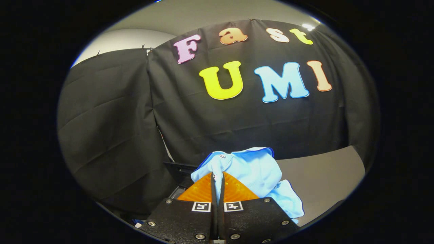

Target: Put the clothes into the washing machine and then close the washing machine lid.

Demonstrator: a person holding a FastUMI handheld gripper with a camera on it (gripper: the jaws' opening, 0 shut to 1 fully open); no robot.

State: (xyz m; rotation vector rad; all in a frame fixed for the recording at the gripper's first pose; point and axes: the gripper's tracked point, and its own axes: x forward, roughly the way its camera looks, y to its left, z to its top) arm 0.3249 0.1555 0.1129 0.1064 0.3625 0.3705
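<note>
We face the booth's wall (112, 135), a black cloth hung in creased panels that takes up most of what lies ahead of us. Above its top edge runs a pale grey ceiling (190, 15), with one bright lamp (308, 26) shining near the cloth's upper right corner.

Low on the right, in front of the cloth, lies a flat grey table surface (325, 176), bare where we can see it.

In front of that surface hangs a light blue garment (256, 169). It is bunched and folded over itself, with a darker blue trim along its upper edge and a small round button (222, 156) near its top left. Most of the cloth spills to the right of the fingers and down past them toward the table.

Our gripper (217, 178) holds the garment: the two fingers are drawn nearly together, and a thin fold of the blue fabric is pinched in the narrow slit between them. Each finger (200, 193) carries a small square black-and-white marker (201, 206) at its base.

Just left of the fingers, a dark piece of equipment (179, 169) sits low against the cloth; we cannot tell what it is.
</note>
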